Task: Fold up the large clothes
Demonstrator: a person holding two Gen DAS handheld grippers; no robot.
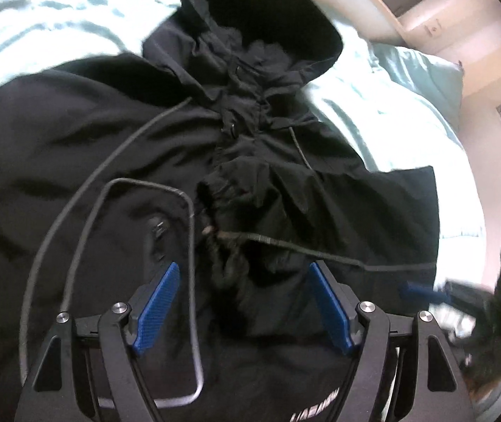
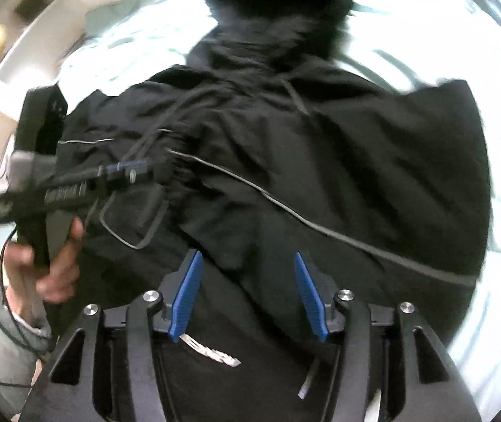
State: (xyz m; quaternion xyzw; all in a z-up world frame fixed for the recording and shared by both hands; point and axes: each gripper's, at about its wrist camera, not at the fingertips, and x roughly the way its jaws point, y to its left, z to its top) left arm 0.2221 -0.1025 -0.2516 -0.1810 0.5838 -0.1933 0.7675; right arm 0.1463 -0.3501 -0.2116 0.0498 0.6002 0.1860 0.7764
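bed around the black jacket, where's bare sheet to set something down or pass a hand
Bare sheet shows right of the hood, up to the pillow, and left of the hood. The middle is crowded: black jacket, bunched sleeve cuff, loose drawcords.

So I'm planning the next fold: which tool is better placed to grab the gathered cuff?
Probably the left tool: its open fingers point at the cuff on the black jacket. The right tool, also open, faces plain fabric.
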